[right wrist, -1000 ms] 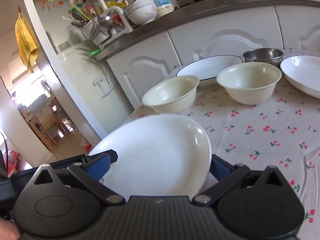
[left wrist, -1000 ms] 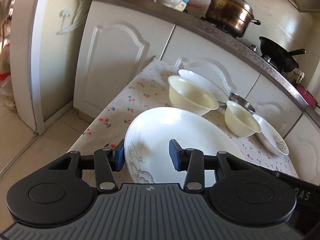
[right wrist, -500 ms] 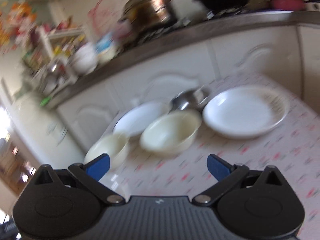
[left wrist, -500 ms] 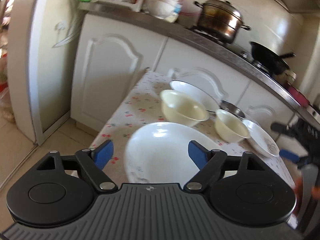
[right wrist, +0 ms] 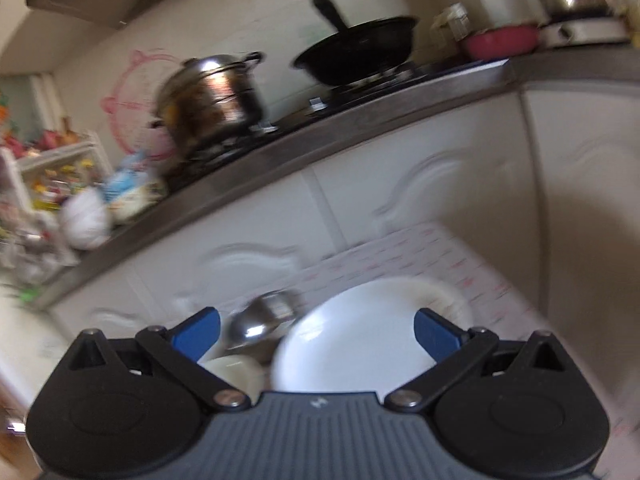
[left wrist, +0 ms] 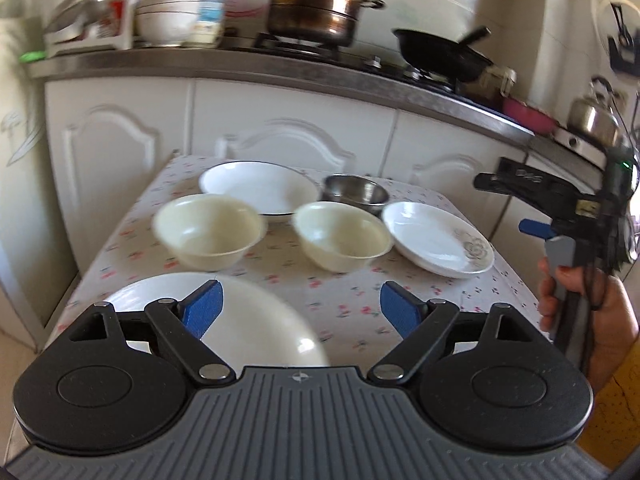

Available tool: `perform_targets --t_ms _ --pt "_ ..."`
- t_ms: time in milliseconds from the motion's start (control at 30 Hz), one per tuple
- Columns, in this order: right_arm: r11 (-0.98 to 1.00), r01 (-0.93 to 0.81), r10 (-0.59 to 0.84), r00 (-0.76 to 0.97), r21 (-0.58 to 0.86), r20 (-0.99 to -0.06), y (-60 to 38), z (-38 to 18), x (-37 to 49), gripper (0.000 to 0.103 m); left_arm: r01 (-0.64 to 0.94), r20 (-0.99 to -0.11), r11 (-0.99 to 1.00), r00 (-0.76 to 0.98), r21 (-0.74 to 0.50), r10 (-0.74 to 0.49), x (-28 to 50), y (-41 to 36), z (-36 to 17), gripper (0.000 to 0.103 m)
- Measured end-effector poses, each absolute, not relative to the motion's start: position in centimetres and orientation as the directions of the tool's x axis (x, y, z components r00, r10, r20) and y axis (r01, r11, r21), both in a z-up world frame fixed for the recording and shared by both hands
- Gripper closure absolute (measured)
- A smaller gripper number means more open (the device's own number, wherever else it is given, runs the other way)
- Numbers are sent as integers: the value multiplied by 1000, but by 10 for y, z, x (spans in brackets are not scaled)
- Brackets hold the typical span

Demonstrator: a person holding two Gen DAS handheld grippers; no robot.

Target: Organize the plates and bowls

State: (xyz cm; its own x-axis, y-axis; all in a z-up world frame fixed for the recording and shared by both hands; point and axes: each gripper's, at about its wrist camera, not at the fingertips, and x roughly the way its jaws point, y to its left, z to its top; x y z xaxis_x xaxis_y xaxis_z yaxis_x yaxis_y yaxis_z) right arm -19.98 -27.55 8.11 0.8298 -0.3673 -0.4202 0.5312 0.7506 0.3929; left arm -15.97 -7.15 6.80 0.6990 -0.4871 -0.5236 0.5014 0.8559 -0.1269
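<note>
In the left wrist view my left gripper (left wrist: pixel 300 312) is open and empty above the table's near edge. A big white plate (left wrist: pixel 248 320) lies under its left finger. Beyond stand two cream bowls (left wrist: pixel 208 230) (left wrist: pixel 340 240), a wide white plate (left wrist: pixel 260 186), a steel bowl (left wrist: pixel 354 194) and a flowered white plate (left wrist: pixel 438 242). My right gripper (left wrist: pixel 536 228) shows at the right, held in a hand. In the blurred right wrist view my right gripper (right wrist: pixel 316 332) is open and empty over the flowered plate (right wrist: pixel 360 344), with the steel bowl (right wrist: pixel 260 320) at its left.
The table carries a floral cloth (left wrist: pixel 352 300) and stands against white cabinets (left wrist: pixel 288 124). The counter above holds a steel pot (left wrist: pixel 316 8), a black wok (left wrist: pixel 440 56), a kettle (left wrist: pixel 592 116) and a dish rack (left wrist: pixel 88 20).
My left gripper has let go of the big white plate, opened wide and drawn back. My right gripper has swung away from that plate to the right, over the flowered plate.
</note>
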Motion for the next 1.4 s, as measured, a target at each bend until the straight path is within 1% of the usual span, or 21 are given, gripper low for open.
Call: perform_targets --t_ms 133,200,433,533,733,800,1100,1400 --pt "737 613 -463 765 285 -448 -292 69 -196 1 523 -551 846 679 -102 -485 -155 -110 60 0" --pt "726 635 -487 745 263 -456 -301 62 -194 1 531 -563 842 670 -93 -484 -151 -125 55 0" --pt "719 665 -523 710 202 -472 -322 50 -191 1 554 -576 832 668 -38 -471 -141 -176 39 0" --pt "721 664 -522 708 198 -476 -330 47 -189 1 563 -585 826 661 -25 -469 -131 -190 32 1" --pt "729 648 -495 722 221 -483 -338 43 -186 1 583 -603 812 645 -9 -470 -123 -224 21 13" --pt "734 643 -493 727 220 -478 -339 42 -185 1 585 -602 811 649 3 -466 -117 -234 18 21" --pt "748 621 -455 736 234 -501 -346 36 -181 1 582 -598 813 656 12 -461 -99 -258 7 36" --pt "745 603 -406 749 285 -524 -353 29 -178 1 584 -614 811 646 15 -454 -85 -280 -4 40"
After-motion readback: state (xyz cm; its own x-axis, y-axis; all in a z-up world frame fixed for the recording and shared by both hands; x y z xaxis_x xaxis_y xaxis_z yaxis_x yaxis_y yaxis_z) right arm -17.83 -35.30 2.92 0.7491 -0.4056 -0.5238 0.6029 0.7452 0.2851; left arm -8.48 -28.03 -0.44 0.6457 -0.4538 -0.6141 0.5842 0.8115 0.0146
